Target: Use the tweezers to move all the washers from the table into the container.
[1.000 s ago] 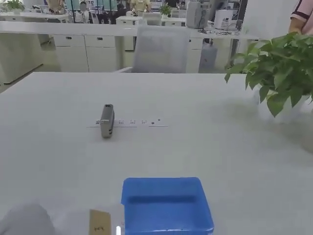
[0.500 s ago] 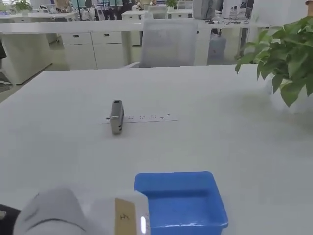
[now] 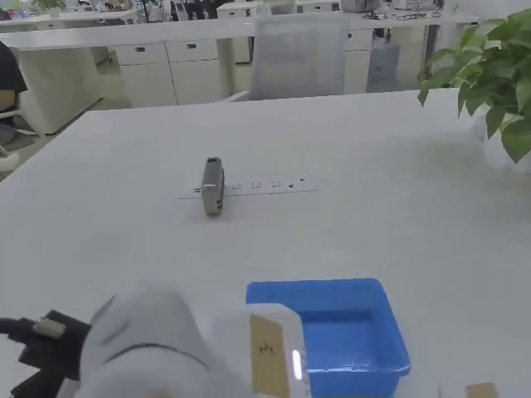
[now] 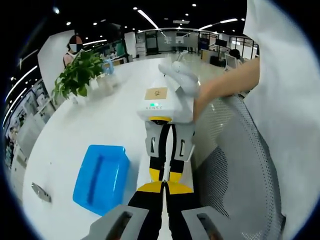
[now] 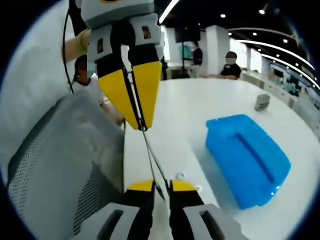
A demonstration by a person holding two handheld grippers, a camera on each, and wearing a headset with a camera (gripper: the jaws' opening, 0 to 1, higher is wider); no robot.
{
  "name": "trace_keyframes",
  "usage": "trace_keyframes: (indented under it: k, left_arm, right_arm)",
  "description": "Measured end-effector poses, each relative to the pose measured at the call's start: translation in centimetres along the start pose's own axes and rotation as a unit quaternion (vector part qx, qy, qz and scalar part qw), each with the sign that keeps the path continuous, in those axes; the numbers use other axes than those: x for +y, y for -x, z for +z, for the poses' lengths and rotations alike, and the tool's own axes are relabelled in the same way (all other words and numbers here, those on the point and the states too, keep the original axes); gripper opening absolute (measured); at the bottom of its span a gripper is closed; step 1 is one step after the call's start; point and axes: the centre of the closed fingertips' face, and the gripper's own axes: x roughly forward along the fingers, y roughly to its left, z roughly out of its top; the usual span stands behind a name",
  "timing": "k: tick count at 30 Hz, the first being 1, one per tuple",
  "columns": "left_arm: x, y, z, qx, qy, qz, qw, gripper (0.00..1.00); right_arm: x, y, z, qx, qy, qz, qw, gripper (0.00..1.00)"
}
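Head view, from the left: the blurred white housing of a gripper (image 3: 207,352) crowds the bottom corner. Its jaws are cut off by the frame, so I cannot tell which side it belongs to. Further back on the white table (image 3: 398,191), a grey plug (image 3: 213,186) stands on a power strip (image 3: 270,186). The blue container (image 3: 332,332) sits near the front edge. Its left wall is partly hidden behind the housing, and its inside is too blurred to read. A plant (image 3: 489,58) is cut off at the right.

Left gripper view: the container lies on the left. Next to it the left gripper (image 4: 164,188), yellow tips pressed together, faces the right gripper (image 4: 165,173) tip to tip at the table's edge. A mesh chair (image 4: 235,160) fills the right.

Right gripper view: the left gripper hangs from the top, its jaws closed on one end of the thin tweezers (image 5: 151,157). The tweezers run down into the narrow gap between the right gripper's jaws, and I cannot tell whether those pads press on them. Just right of that gap, two small pale washers (image 5: 180,175) lie on the table, barely made out. The container is further right, apart from them.
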Motion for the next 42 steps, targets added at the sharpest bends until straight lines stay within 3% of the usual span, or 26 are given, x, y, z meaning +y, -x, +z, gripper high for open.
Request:
trace_keyframes:
  k: [8, 18, 27, 30, 40, 42]
  left_arm:
    - [0.5, 0.4, 0.4, 0.019, -0.021, -0.003, 0.9996, 0.00]
    - [0.8, 0.2, -0.2, 0.040, -0.019, -0.012, 0.9990, 0.00]
    - [0.9, 0.3, 0.3, 0.034, -0.012, -0.016, 0.9992, 0.00]
    - [1.1, 0.2, -0.2, 0.040, -0.011, -0.017, 0.9990, 0.00]
    - [1.3, 0.4, -0.4, 0.044, -0.004, -0.017, 0.9989, 0.00]
    - [1.2, 0.3, -0.3, 0.037, -0.001, -0.021, 0.9991, 0.00]
  right_arm:
    - [-0.4, -0.4, 1.2, -0.029, -0.007, -0.005, 0.9995, 0.07]
    - [-0.5, -1.3, 1.3, -0.032, -0.013, 0.004, 0.9994, 0.08]
    - [-0.4, -1.6, 2.2, -0.047, -0.015, 0.010, 0.9987, 0.07]
    - [-0.5, -1.9, 1.8, -0.034, -0.002, 0.005, 0.9994, 0.07]
    - [-0.6, -1.8, 1.8, -0.033, 0.000, 0.003, 0.9995, 0.07]
    - [-0.6, -1.8, 1.7, -0.030, 0.004, 0.001, 0.9995, 0.07]
